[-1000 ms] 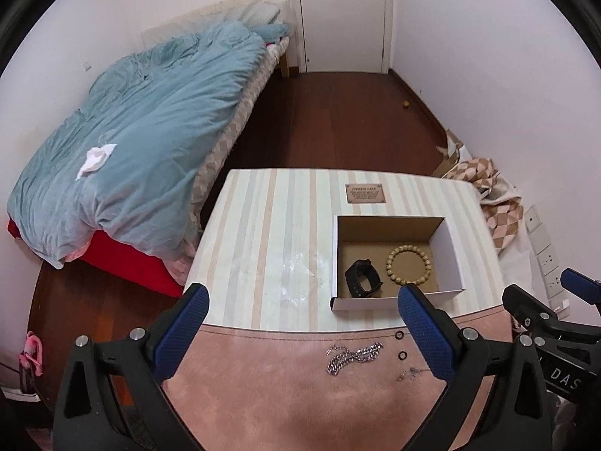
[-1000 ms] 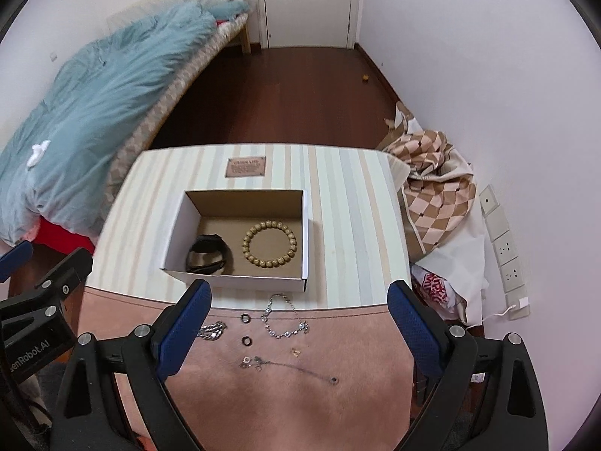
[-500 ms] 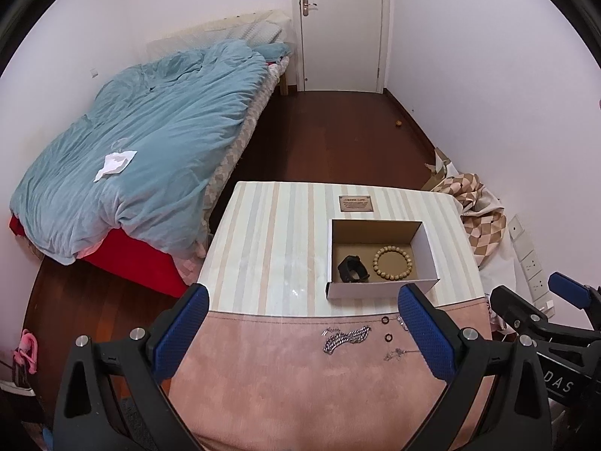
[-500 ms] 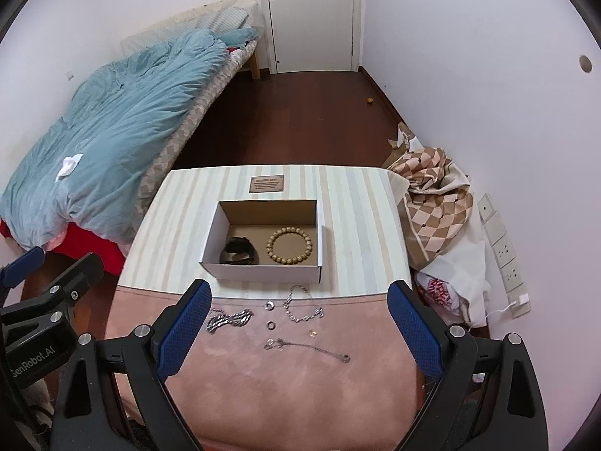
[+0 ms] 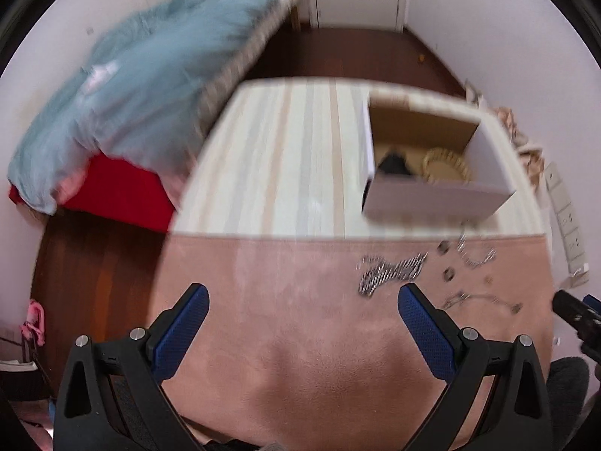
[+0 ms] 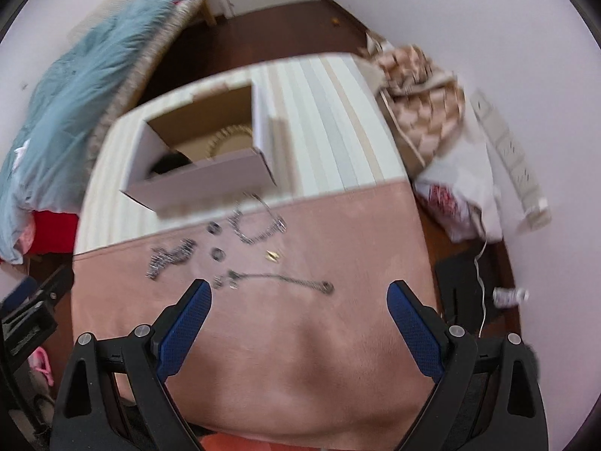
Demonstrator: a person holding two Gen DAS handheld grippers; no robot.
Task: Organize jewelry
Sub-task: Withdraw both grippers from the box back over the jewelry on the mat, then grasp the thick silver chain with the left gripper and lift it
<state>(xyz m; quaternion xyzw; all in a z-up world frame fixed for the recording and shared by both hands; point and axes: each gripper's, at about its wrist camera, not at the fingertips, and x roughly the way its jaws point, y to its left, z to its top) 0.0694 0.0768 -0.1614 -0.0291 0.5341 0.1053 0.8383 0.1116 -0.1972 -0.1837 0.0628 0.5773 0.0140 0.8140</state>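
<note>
Both grippers stood wide open and empty. The left gripper (image 5: 302, 323) hung low over the pink cloth (image 5: 300, 338) covering the near part of the worktop (image 5: 270, 158); the right gripper (image 6: 298, 319) did the same further right, its blue pads (image 6: 186, 323) spread well apart.

Just ahead of the right gripper lay a thin chain (image 6: 278, 280), stretched sideways on the cloth, its left end close to the left pad. Beyond it sat a small gold piece (image 6: 273, 255), two dark rings (image 6: 217, 241), a looped silver bracelet (image 6: 257, 225) and, to the left, a thicker silver chain (image 6: 171, 257). In the left view that thicker chain (image 5: 390, 270) lay just ahead and inboard of the right pad. All these pieces lay loose on the cloth, none touched.

Past the cloth edge the white box (image 6: 203, 184) stood on the striped part of the worktop, holding a bead bracelet (image 6: 231, 141) and a dark band (image 6: 169, 163).

Change noted: against the frames a second and half a second earlier, both cameras sat much closer to the worktop and tipped downward; the jewelry filled far more of each view. Heavy motion blur in both current views suggested fast descent. The jewelry layout and box contents appeared unchanged, and the jaws kept the same spread.

Judged meaning: the approach to the next pick was under way, with the thin chain the likeliest target for the right gripper. Two pieces were boxed; the rest remained.
</note>
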